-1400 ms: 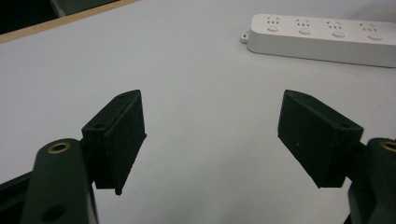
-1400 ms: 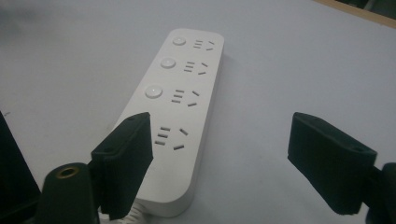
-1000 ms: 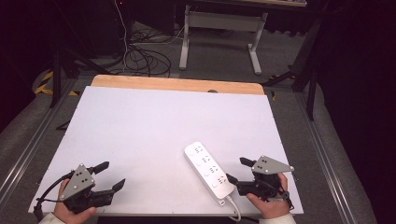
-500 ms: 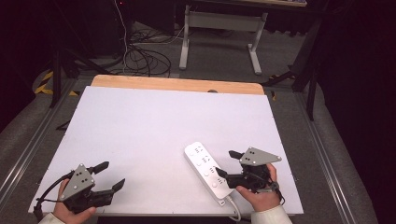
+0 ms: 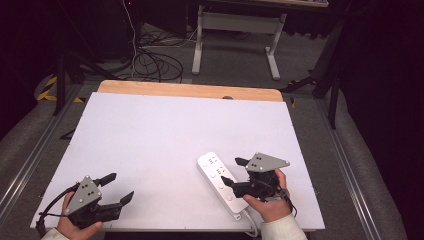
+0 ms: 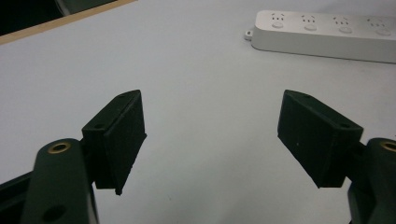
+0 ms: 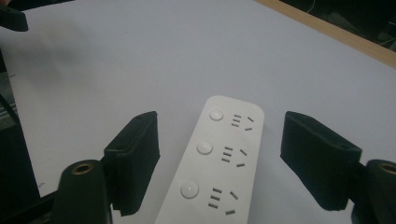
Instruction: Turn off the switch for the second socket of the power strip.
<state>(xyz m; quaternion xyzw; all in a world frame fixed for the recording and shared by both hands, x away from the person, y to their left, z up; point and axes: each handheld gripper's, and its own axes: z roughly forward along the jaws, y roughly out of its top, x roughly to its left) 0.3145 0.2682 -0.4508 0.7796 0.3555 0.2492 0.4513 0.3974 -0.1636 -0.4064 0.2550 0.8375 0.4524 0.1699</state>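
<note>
Right gripper view: the power strip [image 7: 219,163] is straddled by the spread jaws of the right gripper [image 7: 219,163], not yet gripped; the left gripper [image 5: 120,187], jaws spread, is held well apart from the strip

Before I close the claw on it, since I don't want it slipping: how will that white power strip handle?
The power strip looks like a rigid plastic bar, so it should lift stiffly. Its smooth, glossy shell may slide between the right claw pads. The cord trailing off the table edge will probably drag and swing that end.
</note>
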